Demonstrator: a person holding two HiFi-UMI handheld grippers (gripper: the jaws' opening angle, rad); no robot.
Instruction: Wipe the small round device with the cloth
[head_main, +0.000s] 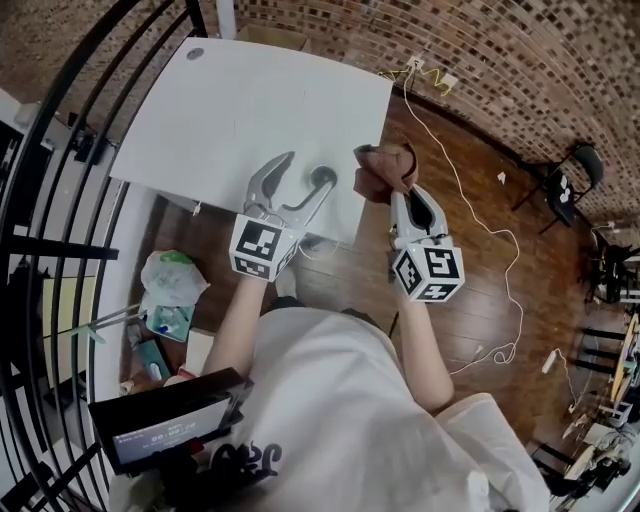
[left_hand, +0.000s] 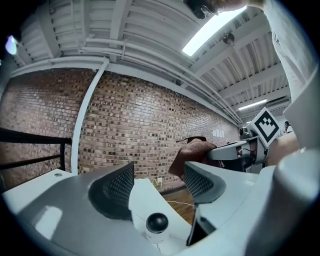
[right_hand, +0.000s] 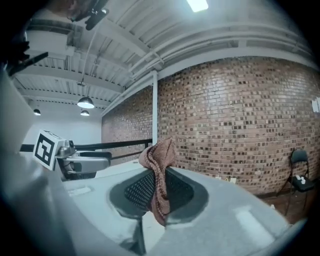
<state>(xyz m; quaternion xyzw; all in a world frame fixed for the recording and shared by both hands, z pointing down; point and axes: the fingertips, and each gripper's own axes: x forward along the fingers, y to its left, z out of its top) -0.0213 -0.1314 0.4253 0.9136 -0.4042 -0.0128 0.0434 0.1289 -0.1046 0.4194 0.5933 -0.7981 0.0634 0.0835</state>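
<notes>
The small round device (left_hand: 156, 225), a white body with a black ball on top, shows low between the jaws of my left gripper (left_hand: 157, 185). The pads stand apart from it, so this gripper is open. In the head view my left gripper (head_main: 303, 170) reaches over the near edge of the white table (head_main: 250, 100), and I cannot make out the device there. My right gripper (head_main: 396, 192) is off the table's right corner, shut on a brown cloth (head_main: 385, 168). The cloth (right_hand: 159, 172) hangs bunched between those jaws (right_hand: 157, 192). The cloth (left_hand: 192, 152) also shows to the right, beyond my left jaws.
A black railing (head_main: 60, 250) runs along the left. Plastic bags (head_main: 170, 290) and clutter lie on the floor beside the table. White cables (head_main: 470, 200) trail over the wooden floor (head_main: 480, 280). A black chair (head_main: 572, 175) stands at the right by the brick wall (head_main: 520, 60).
</notes>
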